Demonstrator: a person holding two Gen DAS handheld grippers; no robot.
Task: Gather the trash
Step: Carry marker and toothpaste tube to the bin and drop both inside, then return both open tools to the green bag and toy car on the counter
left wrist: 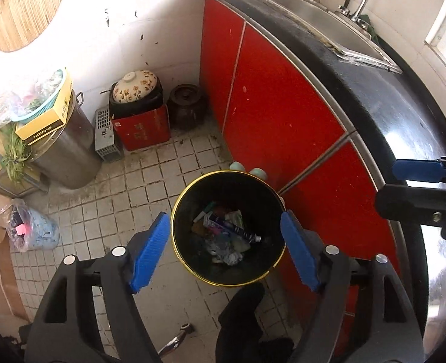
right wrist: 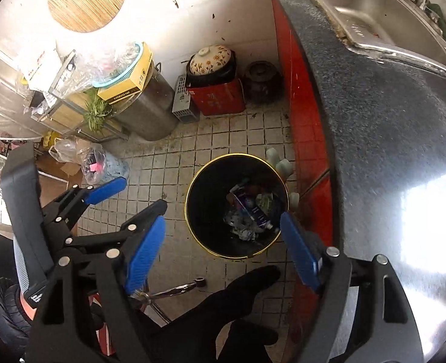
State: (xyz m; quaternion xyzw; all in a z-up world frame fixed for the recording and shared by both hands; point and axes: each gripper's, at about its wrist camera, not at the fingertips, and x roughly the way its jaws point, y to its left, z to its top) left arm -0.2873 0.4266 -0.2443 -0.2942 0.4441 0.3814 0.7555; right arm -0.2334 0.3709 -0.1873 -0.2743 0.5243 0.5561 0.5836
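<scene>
Left wrist view is showing me my left gripper (left wrist: 224, 249) hanging released and holding nothing, its 2 blue pads (left wrist: 148, 249) spread wide on either side of the trash bin (left wrist: 174, 242) below. I am looking almost straight down into the bin, so it is lying directly ahead along the fingers, with its gold rim sitting between the pads. Inside, a toothpaste tube (left wrist: 233, 230) is lying on crumpled wrappers, its long axis running from upper left to lower right, cap toward the right pad.

Right wrist view is giving me the right gripper (right wrist: 223, 251), also spread and carrying nothing; here the bin is sitting ahead and its rim is nearly meeting the right-hand pad. Both grippers are hovering near the bin, and I am judging the left as the better centred over it.

Farther off, the tiled floor (left wrist: 138, 181) is running to a red cabinet front (left wrist: 271, 106) just beside the bin, under a dark counter (left wrist: 383, 96).
</scene>
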